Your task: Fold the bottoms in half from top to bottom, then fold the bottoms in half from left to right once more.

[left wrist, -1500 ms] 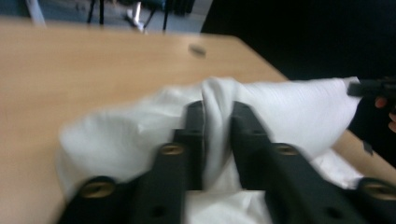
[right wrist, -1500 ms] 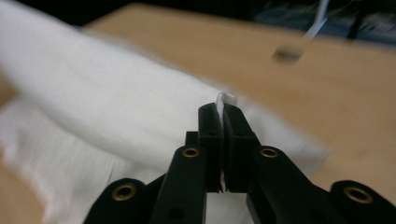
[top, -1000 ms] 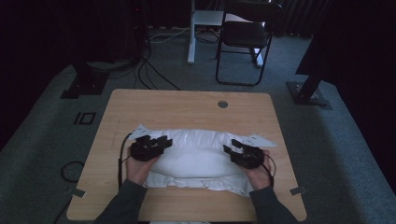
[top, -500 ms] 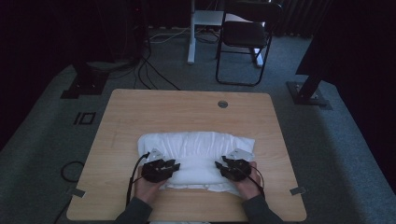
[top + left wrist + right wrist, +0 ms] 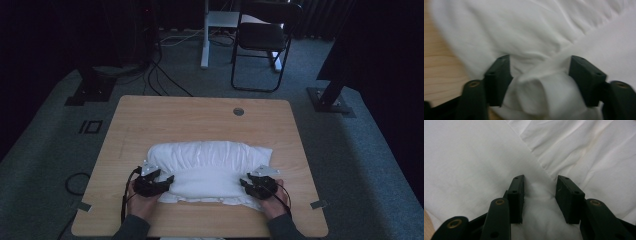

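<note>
Bare tabletop [image 5: 200,120] is left beyond the white pillow [image 5: 210,160]. Its near corners lie between both grippers' jaws: left gripper [image 5: 167,181] just opened wide, cloth bunched between; right gripper [image 5: 246,183] half-open, cloth unpinched.

A dim recording studio or lab room, not a home. A light wooden bench [image 5: 200,125] with a round cable hole [image 5: 238,111] stands alone on grey carpet [image 5: 360,165]. Dark curtains close off the back and sides. Black metal stand bases [image 5: 85,92] sit on the floor left and right, cables [image 5: 162,75] trail across the carpet, and a black folding chair [image 5: 262,42] stands beside a white desk leg [image 5: 205,35].
</note>
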